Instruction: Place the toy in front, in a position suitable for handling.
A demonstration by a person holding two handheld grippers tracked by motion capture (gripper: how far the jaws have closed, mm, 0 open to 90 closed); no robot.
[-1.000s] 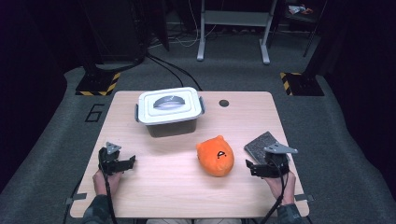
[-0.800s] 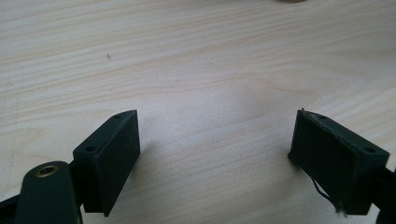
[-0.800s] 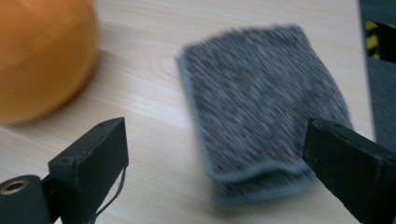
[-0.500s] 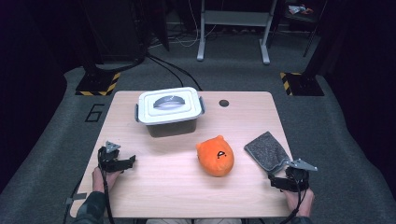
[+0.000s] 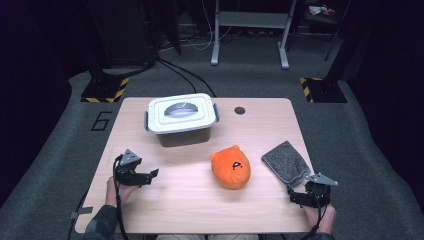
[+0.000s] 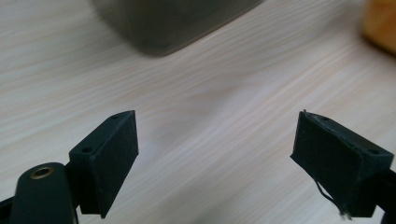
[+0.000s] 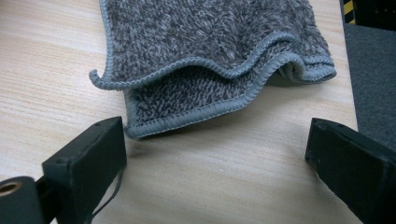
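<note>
An orange plush toy point(image 5: 231, 167) lies on the wooden table point(image 5: 200, 210), right of centre. Beside it to the right lies a folded grey cloth point(image 5: 286, 162), whose near edge fills the top of the right gripper view point(image 7: 210, 56). My right gripper point(image 5: 294, 196) rests at the table's near right corner, just short of the cloth, open with nothing between its jaws point(image 7: 215, 168). At the near left, my left gripper point(image 5: 150, 175) is open and empty above bare wood point(image 6: 215, 154). A grey box with a white lid point(image 5: 181, 119) stands at the back.
A small dark round hole point(image 5: 240, 110) sits in the table near its far edge. The box's dark wall point(image 6: 177, 23) and a blurred edge of the orange toy point(image 6: 380, 23) lie ahead of the left gripper. Grey carpet surrounds the table.
My right gripper has drawn back from over the grey cloth toward the near right corner, leaving the cloth lying flat. The left gripper has barely moved.
</note>
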